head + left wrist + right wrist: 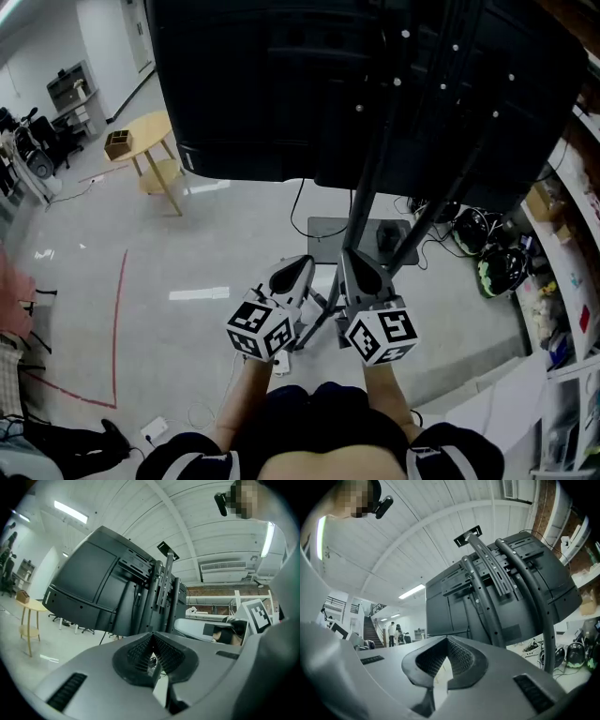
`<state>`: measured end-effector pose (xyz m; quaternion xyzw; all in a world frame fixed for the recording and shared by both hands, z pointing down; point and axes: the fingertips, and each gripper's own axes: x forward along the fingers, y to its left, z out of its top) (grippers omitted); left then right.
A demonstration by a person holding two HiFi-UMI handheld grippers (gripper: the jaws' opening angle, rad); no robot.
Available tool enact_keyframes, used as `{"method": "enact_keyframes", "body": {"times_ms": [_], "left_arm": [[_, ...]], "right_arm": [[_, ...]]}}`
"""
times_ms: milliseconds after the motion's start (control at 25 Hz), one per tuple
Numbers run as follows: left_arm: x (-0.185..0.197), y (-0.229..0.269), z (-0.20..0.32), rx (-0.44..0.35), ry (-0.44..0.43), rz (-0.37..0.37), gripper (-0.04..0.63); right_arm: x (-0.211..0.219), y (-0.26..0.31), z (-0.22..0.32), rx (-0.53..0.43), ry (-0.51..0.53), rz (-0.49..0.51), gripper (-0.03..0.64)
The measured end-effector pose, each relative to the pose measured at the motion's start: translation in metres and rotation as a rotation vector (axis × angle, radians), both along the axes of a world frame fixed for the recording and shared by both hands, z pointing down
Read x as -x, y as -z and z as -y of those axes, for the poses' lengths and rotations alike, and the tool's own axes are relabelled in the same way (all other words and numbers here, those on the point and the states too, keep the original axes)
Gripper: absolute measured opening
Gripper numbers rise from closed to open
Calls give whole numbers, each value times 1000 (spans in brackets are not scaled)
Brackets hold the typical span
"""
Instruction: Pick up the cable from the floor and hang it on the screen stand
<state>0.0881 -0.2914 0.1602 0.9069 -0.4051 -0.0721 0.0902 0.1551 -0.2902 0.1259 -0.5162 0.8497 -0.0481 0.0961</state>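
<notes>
A big black screen (309, 84) hangs on a dark stand (370, 178) whose posts run down to a grey base plate (323, 228) on the floor. A thin black cable (292, 211) drops from the screen and loops on the floor beside that plate. My left gripper (298, 267) and right gripper (349, 255) are side by side just in front of the stand's foot, both pointing at it. Both are shut with nothing between the fingers. The left gripper view shows the left gripper (152, 637) facing the screen's back (89, 592). The right gripper (446, 640) faces the stand's rails (487, 573).
A round wooden table (150, 141) with a small box (117, 143) stands at the far left. Red tape (119, 319) marks the floor. Tangled cables and helmets (487, 253) lie by the shelves (562, 281) at right. A white cable with an adapter (155, 431) lies near my feet.
</notes>
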Motion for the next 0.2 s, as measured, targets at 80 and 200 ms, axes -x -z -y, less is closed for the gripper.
{"method": "enact_keyframes", "body": {"times_ms": [80, 200], "left_arm": [[10, -1, -3, 2, 19, -5, 8], [24, -4, -6, 4, 46, -7, 8]], "right_arm": [[9, -5, -3, 9, 7, -9, 25], [21, -14, -8, 26, 18, -12, 24]]}}
